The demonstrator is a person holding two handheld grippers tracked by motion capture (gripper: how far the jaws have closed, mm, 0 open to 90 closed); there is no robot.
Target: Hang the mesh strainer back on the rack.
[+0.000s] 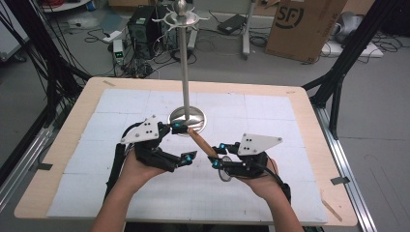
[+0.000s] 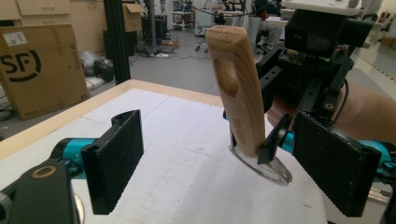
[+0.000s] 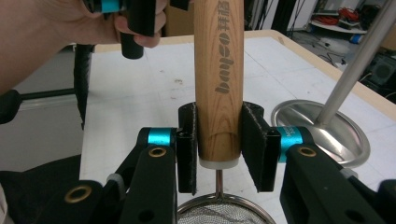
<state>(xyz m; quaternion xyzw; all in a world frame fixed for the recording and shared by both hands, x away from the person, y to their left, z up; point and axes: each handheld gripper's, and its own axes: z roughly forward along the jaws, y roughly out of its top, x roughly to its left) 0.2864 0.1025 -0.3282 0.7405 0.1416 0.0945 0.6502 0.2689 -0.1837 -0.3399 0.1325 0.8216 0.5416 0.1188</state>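
Right tool [image 3: 218, 149] is clamped on wooden strainer handle [image 3: 218, 79] mid-desk near stand base [image 1: 187, 118], left tool [image 2: 229, 158] apart beside it; strainer lifted, hanging on stand likely left.

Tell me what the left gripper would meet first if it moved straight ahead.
Probably the wooden handle that the right gripper holds; it stands ahead between the open left fingers, though depth is unclear.

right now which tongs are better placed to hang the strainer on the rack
Right. The right tongs are shut on the strainer's wooden handle, whose hanging hole faces the rack pole. The left tongs are open and hold nothing.
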